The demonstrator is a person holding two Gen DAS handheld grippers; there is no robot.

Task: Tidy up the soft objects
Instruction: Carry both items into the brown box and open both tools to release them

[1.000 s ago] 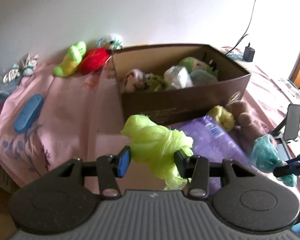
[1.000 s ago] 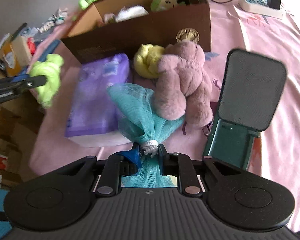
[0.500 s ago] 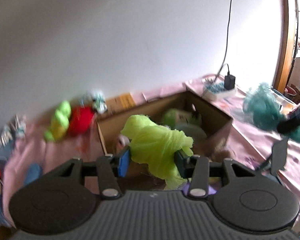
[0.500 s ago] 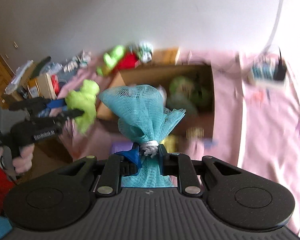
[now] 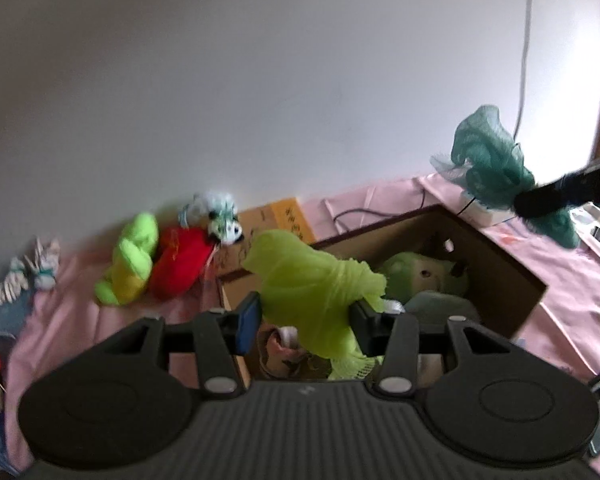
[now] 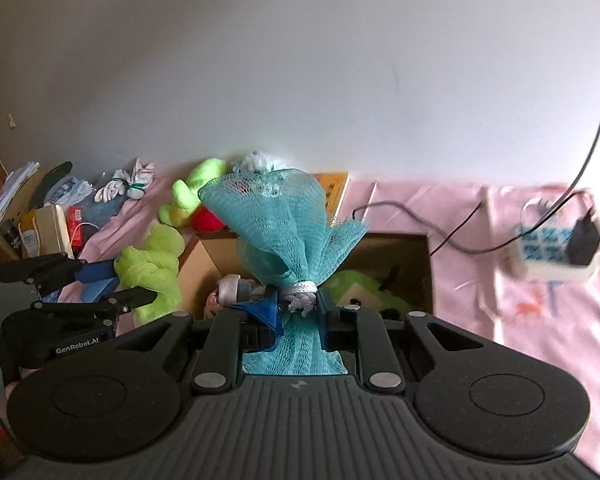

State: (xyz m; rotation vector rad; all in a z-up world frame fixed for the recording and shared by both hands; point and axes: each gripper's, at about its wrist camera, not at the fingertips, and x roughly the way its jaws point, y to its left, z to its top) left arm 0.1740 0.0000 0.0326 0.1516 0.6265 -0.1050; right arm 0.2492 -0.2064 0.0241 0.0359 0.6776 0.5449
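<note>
While both devices hang in the air above the box, the left gripper (image 5: 304,320) has its jaws closed against a crumpled lime-green mesh bundle (image 5: 312,292), pinched at its middle between a blue pad and a black pad, with a frayed tail drooping below the fingers. The right gripper (image 6: 298,312) is clamped narrowly on a teal net pouf (image 6: 276,224) at the grey cord knot (image 6: 300,298) that cinches it; the net fans out above the knot and a shorter skirt of it hangs beneath.

Seen from the right wrist, the lime-green bundle sits off to the left, well apart from the teal pouf. Seen from the left wrist, the pouf floats high at the right, beyond the far corner of the box.

Below both bundles stands an open brown cardboard box (image 5: 512,268) on a pink cloth-covered surface (image 6: 480,320). Inside it lie a pale green plush toy (image 5: 416,272), something greyish beside it, and a small pinkish item near the front wall, too blurred to identify.

Outside the box, against the white wall, a lime-green plush (image 5: 134,256) leans against a red plush (image 5: 180,262), with a small white-and-teal fuzzy toy (image 5: 220,216) just behind them. Farther left rests a knotted white rag bundle (image 6: 128,184). To the right, a white power strip (image 6: 552,248) with a black plug adapter sits on the pink cloth, its dark cable trailing toward the box.
</note>
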